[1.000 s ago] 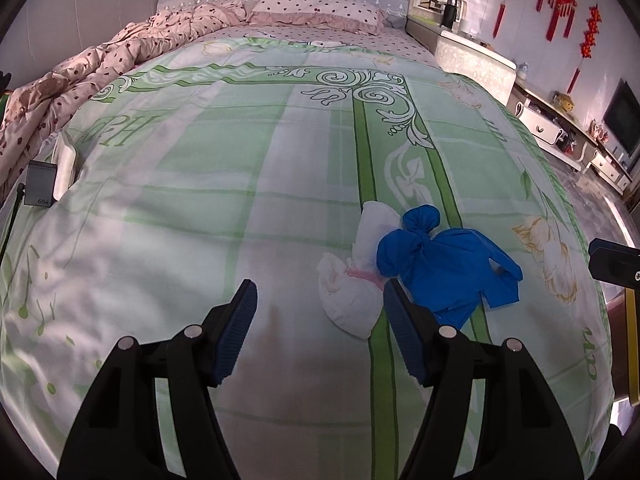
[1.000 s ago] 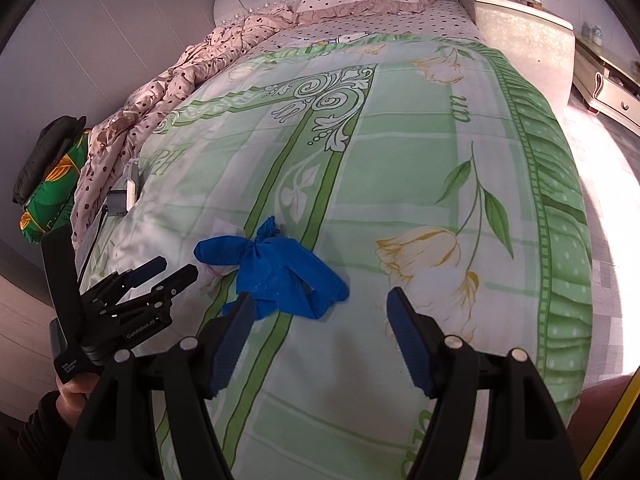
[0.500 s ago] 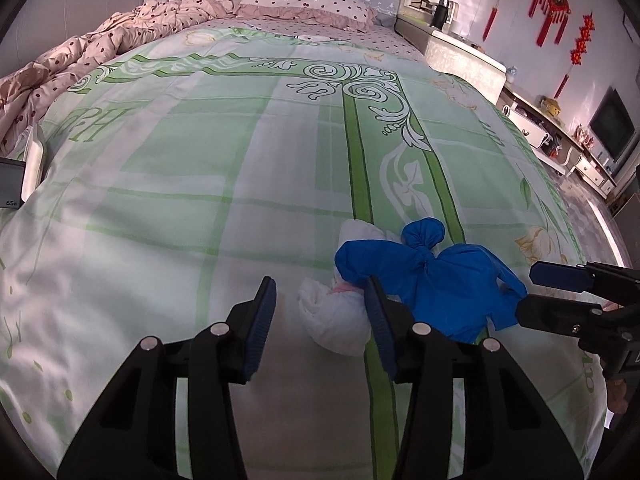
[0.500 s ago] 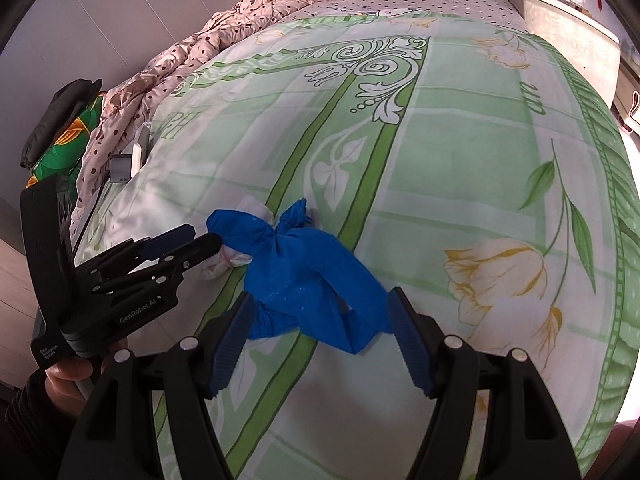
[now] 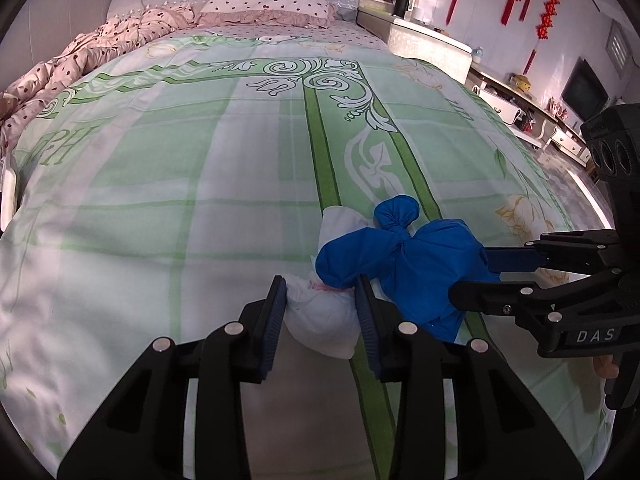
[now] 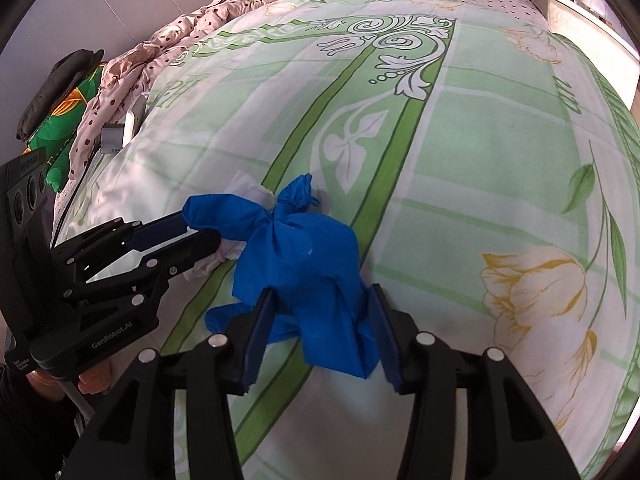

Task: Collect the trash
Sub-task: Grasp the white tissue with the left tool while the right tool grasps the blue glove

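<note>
On the smooth green-printed bedspread (image 5: pixel 208 184), the left gripper (image 5: pixel 322 304) pinches a crumpled white bag (image 5: pixel 324 320); the right gripper (image 6: pixel 320 320), jaws just closing, squeezes a knotted, glossy blue bag (image 6: pixel 304 256).

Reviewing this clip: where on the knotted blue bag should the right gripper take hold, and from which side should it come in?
Probably the blue bag is best gripped across its loose bulk below the knot, from the near, right-hand side. The white bundle and left gripper crowd its other side. The right gripper straddles that part, its jaws having just been closing.
</note>
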Demonstrator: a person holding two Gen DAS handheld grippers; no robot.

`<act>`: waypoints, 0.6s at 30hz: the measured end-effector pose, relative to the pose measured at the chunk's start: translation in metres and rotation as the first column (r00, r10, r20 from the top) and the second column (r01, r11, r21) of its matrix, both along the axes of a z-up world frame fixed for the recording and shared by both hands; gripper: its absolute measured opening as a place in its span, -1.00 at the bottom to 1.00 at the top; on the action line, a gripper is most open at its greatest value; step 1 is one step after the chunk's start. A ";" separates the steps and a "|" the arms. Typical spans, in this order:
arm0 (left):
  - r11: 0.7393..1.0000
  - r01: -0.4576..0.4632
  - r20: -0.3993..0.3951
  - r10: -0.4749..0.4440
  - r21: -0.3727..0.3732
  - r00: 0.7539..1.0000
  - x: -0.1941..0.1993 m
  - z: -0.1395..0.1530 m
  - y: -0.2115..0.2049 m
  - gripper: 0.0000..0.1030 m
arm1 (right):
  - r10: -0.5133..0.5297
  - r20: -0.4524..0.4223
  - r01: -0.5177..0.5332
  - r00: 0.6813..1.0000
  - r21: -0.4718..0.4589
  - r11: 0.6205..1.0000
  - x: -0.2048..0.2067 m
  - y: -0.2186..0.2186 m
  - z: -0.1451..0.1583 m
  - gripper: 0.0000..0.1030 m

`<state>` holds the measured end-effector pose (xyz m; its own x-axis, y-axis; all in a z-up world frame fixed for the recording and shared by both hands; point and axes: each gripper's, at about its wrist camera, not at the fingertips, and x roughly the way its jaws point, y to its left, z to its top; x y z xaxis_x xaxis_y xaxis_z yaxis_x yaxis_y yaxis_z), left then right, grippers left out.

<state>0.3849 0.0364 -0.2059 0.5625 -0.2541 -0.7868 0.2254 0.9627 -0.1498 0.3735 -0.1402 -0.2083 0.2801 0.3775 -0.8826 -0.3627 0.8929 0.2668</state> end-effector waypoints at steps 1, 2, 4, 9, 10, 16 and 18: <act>1.000 0.001 -0.002 -0.001 0.003 1.000 0.001 0.000 -0.001 -0.31 | -0.004 -0.002 0.004 1.000 0.000 1.000 0.000 0.000 -0.001 -0.36; 1.000 0.003 -0.004 -0.003 0.009 1.000 0.002 -0.001 -0.002 -0.31 | -0.007 -0.005 0.007 1.000 0.003 1.000 0.000 -0.001 -0.002 -0.44; 0.999 0.010 -0.004 -0.010 0.037 1.000 0.002 -0.002 -0.008 -0.30 | -0.015 -0.011 0.015 1.000 0.017 1.000 0.000 -0.003 -0.003 -0.73; 0.997 0.000 -0.009 0.000 0.078 1.000 0.006 -0.007 -0.014 -0.34 | -0.050 -0.025 0.052 0.998 0.094 0.994 -0.001 -0.014 0.002 -0.90; 0.997 0.000 -0.006 0.001 0.080 1.000 0.006 -0.007 -0.014 -0.36 | -0.051 -0.019 0.053 0.999 0.100 0.994 -0.002 -0.016 0.004 -0.91; 0.997 -0.021 0.005 0.021 0.076 1.000 0.004 -0.002 -0.012 -0.43 | -0.074 0.010 0.072 0.997 0.137 0.988 -0.009 -0.031 0.022 -0.92; 0.997 -0.027 0.005 0.027 0.070 1.000 0.002 0.001 -0.012 -0.43 | -0.087 0.019 0.084 0.996 0.148 0.985 -0.013 -0.036 0.029 -0.92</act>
